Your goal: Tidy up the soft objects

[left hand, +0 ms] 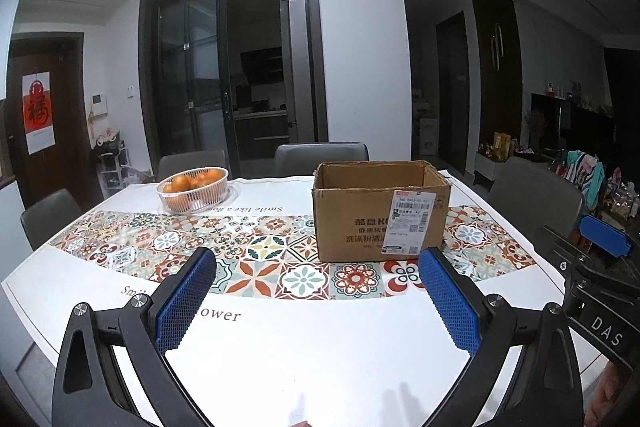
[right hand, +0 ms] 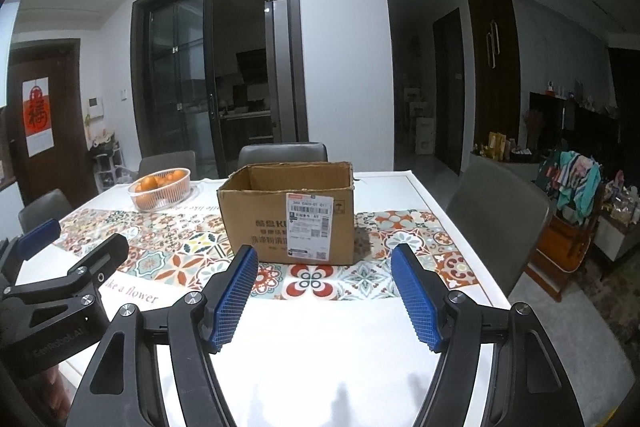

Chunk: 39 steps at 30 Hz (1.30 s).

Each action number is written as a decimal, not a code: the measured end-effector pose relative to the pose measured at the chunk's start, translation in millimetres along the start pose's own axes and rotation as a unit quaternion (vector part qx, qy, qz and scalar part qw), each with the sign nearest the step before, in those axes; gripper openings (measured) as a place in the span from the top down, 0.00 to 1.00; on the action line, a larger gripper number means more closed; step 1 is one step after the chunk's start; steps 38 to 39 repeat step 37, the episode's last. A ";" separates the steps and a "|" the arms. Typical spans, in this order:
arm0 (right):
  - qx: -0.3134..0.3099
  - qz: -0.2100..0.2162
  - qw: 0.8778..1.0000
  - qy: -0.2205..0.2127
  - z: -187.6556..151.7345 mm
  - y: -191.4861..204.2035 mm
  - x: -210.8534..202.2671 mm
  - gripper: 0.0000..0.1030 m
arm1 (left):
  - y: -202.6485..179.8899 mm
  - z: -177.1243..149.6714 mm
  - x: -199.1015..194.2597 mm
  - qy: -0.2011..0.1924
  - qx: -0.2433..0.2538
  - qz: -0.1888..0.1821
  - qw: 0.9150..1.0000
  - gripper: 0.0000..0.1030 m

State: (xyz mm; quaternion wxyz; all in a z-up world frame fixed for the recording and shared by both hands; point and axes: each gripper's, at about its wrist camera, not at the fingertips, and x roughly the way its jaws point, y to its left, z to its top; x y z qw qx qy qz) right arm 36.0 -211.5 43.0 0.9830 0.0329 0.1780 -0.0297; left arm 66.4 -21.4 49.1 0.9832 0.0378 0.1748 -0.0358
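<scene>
An open brown cardboard box (left hand: 380, 211) (right hand: 288, 215) with a white shipping label stands on the patterned table runner; its inside is hidden from here. My left gripper (left hand: 318, 263) hovers over the near part of the table, jaws wide apart with nothing between the blue pads. My right gripper (right hand: 324, 259) is beside it, also open and empty, short of the box. Each gripper shows at the edge of the other's view: the right gripper (left hand: 600, 247) and the left gripper (right hand: 60, 239). No soft object is in sight.
A white basket of oranges (left hand: 194, 189) (right hand: 160, 187) sits at the table's far left. Grey chairs (left hand: 536, 199) (right hand: 496, 215) ring the white table (left hand: 320, 347). Clothes are piled on a seat (right hand: 576, 187) at the right.
</scene>
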 end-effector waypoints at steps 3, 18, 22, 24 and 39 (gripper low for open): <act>-0.001 -0.001 1.000 0.000 -4.2 -1.6 -4.0 0.32 | -2.2 -2.5 -1.9 0.002 0.000 -0.005 1.000 0.00; -0.001 -0.002 1.000 0.001 -8.3 -4.7 -7.6 0.32 | -3.0 -5.0 -11.2 -0.010 0.001 -0.009 1.000 0.00; -0.002 -0.002 1.000 0.002 -9.5 -4.8 -8.8 0.32 | -2.1 -5.1 -11.6 -0.009 0.000 -0.009 1.000 0.00; -0.003 -0.002 1.000 0.003 -10.7 -5.2 -10.1 0.32 | -1.8 -5.6 -11.6 -0.007 -0.001 -0.010 1.000 0.00; -0.004 -0.004 1.000 0.015 -12.6 -5.1 -6.0 0.32 | 0.0 -7.6 -4.5 0.005 0.000 -0.014 1.000 0.00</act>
